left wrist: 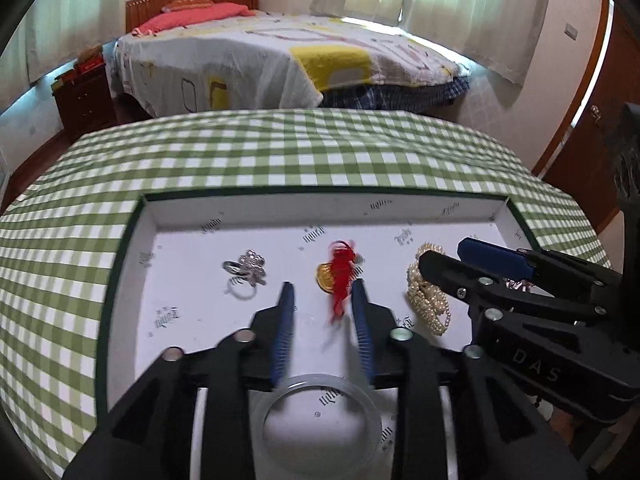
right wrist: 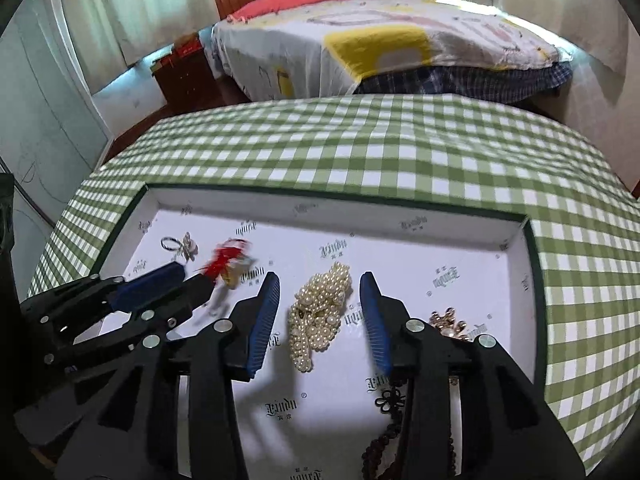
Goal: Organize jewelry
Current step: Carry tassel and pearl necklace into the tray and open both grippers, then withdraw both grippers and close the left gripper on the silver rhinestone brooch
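A white tray (left wrist: 320, 210) with a dark green rim lies on the green checked cloth. My left gripper (left wrist: 322, 290) is open over it. A blurred red tassel charm with a gold piece (left wrist: 340, 276) sits just past the tips, close to the right finger, with no pad pressing on it. A clear bangle (left wrist: 320, 412) lies under the fingers. My right gripper (right wrist: 319, 282) is open, and a heap of pearl necklace (right wrist: 320, 312) lies on the tray floor (right wrist: 420, 248) between its fingers, untouched. A silver flower ring (left wrist: 248, 270) rests to the left.
A gold-coloured brooch (right wrist: 448, 320) and a dark bead string (right wrist: 400, 440) lie under the right gripper's right finger. The checked cloth (left wrist: 280, 152) stretches beyond the tray. Behind it stand a bed (left wrist: 280, 52) and a wooden nightstand (left wrist: 82, 100).
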Action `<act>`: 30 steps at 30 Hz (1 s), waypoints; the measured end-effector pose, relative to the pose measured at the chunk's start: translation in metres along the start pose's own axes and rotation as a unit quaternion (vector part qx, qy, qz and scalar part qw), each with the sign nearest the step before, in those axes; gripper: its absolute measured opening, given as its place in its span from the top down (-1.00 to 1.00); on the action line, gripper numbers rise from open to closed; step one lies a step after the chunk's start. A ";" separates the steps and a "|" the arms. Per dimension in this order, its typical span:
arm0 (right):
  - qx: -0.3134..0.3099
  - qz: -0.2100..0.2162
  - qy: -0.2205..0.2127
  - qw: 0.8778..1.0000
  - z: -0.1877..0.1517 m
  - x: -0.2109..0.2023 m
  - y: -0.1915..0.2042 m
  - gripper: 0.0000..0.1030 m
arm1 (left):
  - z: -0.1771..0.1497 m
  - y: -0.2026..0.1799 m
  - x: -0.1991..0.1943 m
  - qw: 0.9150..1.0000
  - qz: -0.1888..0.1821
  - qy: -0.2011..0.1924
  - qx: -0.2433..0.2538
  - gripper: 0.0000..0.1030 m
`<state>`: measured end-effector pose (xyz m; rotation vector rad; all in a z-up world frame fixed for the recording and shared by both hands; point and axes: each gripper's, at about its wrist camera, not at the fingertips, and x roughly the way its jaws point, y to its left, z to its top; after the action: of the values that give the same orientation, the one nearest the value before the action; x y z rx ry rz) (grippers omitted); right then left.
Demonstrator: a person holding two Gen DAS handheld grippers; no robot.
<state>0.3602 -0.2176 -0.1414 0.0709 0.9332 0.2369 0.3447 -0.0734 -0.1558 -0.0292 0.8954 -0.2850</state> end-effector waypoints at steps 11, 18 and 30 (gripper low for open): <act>-0.025 -0.020 -0.088 0.996 -0.005 -0.059 0.015 0.20 | 0.001 -0.001 -0.067 0.995 0.003 -0.095 0.007 0.15; -0.034 -0.033 -0.126 0.991 -0.023 -0.099 0.021 0.18 | -0.011 0.000 -0.105 0.990 0.017 -0.136 0.009 0.15; -0.033 -0.053 -0.154 0.986 -0.099 -0.145 0.026 0.10 | -0.078 0.001 -0.135 0.990 0.045 -0.135 0.000 0.15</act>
<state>0.1929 -0.2298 -0.0819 -0.0042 0.6185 0.1530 0.2053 -0.0301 -0.1014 -0.0268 0.6264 -0.1917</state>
